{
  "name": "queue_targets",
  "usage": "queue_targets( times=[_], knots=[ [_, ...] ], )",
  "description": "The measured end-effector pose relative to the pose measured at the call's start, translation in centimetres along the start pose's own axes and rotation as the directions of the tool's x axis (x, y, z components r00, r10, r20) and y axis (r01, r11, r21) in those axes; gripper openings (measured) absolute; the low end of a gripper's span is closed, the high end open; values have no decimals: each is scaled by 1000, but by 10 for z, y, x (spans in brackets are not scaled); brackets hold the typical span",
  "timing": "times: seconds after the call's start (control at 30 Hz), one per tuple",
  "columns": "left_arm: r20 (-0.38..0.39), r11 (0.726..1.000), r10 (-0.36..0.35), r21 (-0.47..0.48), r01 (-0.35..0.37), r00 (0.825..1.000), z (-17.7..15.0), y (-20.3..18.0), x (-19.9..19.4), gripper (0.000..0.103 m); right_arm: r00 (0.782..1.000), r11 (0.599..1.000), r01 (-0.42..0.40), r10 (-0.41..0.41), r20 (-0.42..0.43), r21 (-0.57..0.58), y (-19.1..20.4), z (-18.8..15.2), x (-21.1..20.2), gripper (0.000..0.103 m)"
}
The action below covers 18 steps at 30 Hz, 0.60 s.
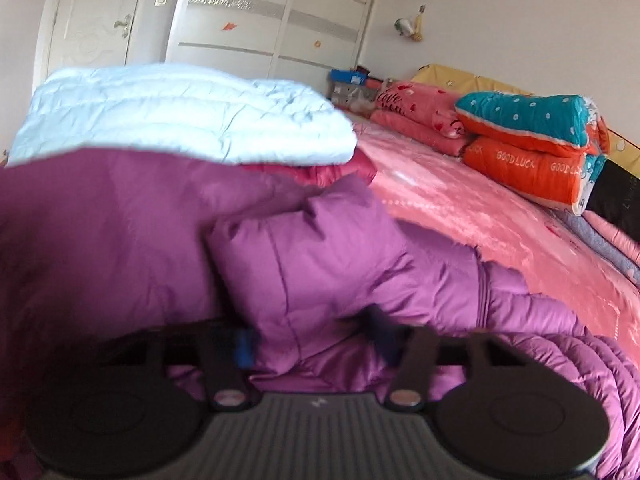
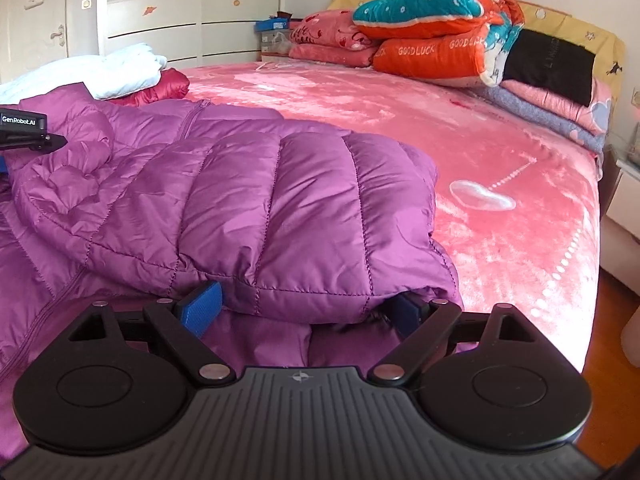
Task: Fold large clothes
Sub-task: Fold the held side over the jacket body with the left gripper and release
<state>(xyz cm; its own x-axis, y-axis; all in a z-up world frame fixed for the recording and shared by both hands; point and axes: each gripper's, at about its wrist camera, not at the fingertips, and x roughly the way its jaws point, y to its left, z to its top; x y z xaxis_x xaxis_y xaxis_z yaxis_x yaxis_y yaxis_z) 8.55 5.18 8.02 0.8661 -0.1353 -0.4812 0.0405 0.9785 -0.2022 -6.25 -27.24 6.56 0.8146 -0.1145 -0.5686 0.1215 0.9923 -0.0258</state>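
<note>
A: Largest item?
B: Bed with pink plush cover, heart motif, filling most of both views.

A: Next?
B: Purple quilted puffer jacket, the task garment, lying on the near left part of the bed, one quilted section doubled over the rest, zip visible.

A: Behind it?
B: Pale blue quilted garment, folded, stacked on a dark red padded garment, beside the jacket's far edge.

A: Far end of the bed?
B: Orange and teal folded quilt printed "GOOD LUCK", next to a pink folded blanket; white wardrobe along the wall.

A: Tools?
B: Right gripper: fingers stand apart, blue pads either side of the doubled jacket edge; whether they press it, cannot tell. Left gripper: blurred, fingers partly drawn in with a bunched fold of the purple jacket between them, fabric bulging against both pads.
</note>
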Motion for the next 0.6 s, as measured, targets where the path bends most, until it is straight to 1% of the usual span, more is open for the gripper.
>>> queue_targets(
  times=[0.07,0.13,0.23,0.37,0.43,0.47,0.53,0.6],
  knots=[
    [43,1000,7,-6,-7,999,2,-1,-7,27,1000,1000,8,-8,8,7,1,3,5,103],
    [93,1000,20,-25,-18,995,7,3,-9,21,1000,1000,10,-10,16,12,2,7,11,103],
    [141,998,61,-24,-58,988,14,10,-6,20,999,1000,-2,2,34,28,3,12,19,103],
    [159,992,124,6,-127,979,14,21,5,20,999,999,-30,29,29,31,6,19,33,103],
    [154,986,152,45,-160,976,10,24,12,20,999,999,-44,44,8,25,6,21,40,103],
    [149,983,163,64,-174,975,6,24,15,23,999,998,-50,50,-1,26,5,22,43,103],
    [135,979,171,91,-184,976,2,26,18,24,998,997,-66,67,-14,37,2,23,45,103],
    [120,980,168,89,-180,978,3,27,17,25,996,995,-83,85,-24,46,-2,24,46,103]
  ],
)
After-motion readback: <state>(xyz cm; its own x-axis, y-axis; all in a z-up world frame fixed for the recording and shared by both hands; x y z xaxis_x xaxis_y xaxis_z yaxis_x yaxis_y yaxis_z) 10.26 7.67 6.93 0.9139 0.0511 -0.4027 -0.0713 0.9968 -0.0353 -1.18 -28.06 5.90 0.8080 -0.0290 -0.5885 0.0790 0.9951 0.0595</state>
